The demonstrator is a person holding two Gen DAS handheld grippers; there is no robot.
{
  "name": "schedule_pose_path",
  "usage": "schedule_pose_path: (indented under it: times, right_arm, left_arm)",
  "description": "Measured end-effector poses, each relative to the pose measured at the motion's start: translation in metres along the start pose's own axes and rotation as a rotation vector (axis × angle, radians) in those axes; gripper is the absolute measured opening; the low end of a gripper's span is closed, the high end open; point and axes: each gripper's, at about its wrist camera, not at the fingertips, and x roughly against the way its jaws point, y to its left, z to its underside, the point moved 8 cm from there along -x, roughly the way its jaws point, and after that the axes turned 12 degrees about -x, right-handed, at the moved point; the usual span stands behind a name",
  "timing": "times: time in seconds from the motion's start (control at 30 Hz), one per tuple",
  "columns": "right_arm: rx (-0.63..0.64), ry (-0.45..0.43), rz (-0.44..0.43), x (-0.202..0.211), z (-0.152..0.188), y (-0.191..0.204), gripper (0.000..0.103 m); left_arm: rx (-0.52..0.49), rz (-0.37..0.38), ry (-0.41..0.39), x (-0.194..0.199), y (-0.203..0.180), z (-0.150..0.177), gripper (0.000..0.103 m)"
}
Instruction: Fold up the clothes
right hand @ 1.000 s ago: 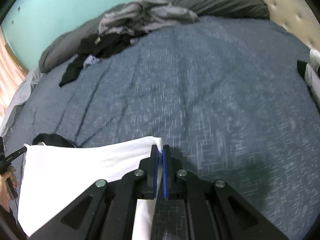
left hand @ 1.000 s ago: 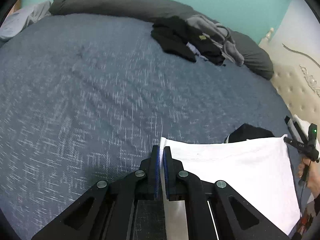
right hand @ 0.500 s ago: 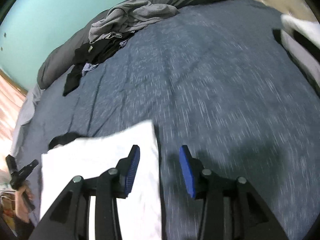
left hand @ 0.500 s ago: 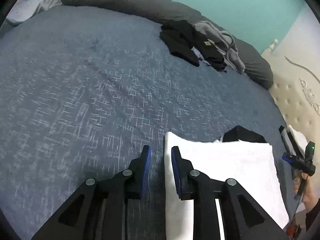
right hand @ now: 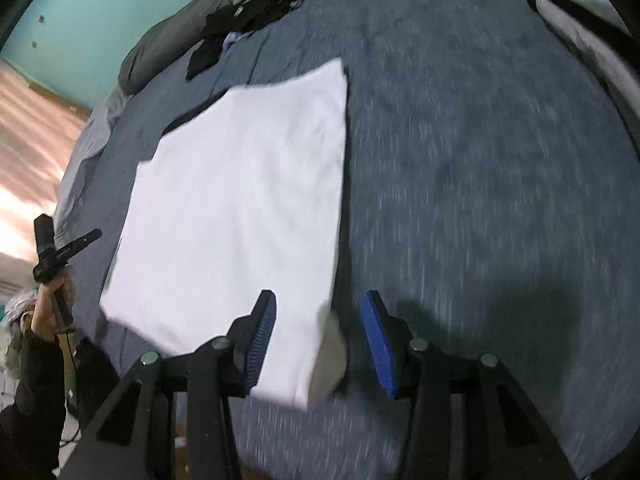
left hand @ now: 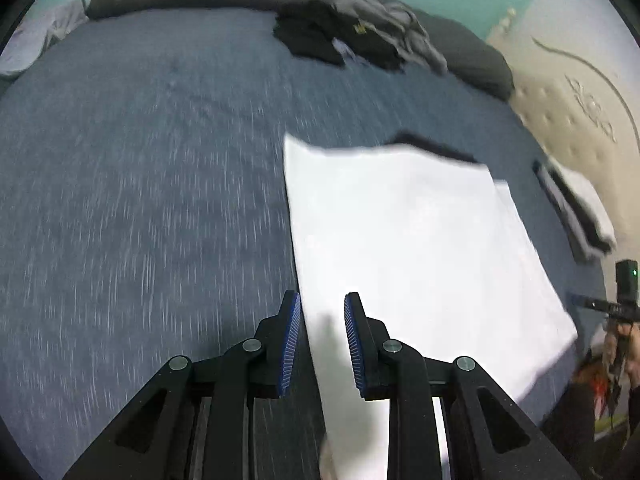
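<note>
Both claws were spread: the left gripper [left hand: 322,330] held nothing, and the right gripper [right hand: 320,336], jaws opening, stood clear of the white garment [right hand: 248,200]. A careless pinch at its near edge could have dragged the fold askew on the bedspread [right hand: 480,160].

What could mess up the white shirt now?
1. The near edge of the white shirt lies at the edge of the bed, so it might slip off.
2. The left gripper and right gripper are open right over its corners; a low sweep could snag and undo the fold.

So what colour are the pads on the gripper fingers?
Blue, ribbed pads on black fingers; they show best in the right wrist view.
</note>
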Motion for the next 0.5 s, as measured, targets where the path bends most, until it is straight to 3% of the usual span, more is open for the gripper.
schedule_pose_path:
  times: [0.23, 0.43, 0.5]
  right_arm:
    - [0.056, 0.028, 0.025, 0.0, 0.045, -0.007, 0.044]
    - [0.098, 0.014, 0.016, -0.004, 0.045, -0.008, 0.007]
    - [0.103, 0.006, 0.001, 0.0, 0.044, -0.009, 0.005]
  left_arm:
    - [0.038, 0.029, 0.058, 0.028, -0.004, 0.051, 0.025]
    - [0.032, 0.017, 0.069, 0.046, -0.008, 0.066, 0.025]
    - [0.031, 0.015, 0.07, 0.051, -0.009, 0.068, 0.025]
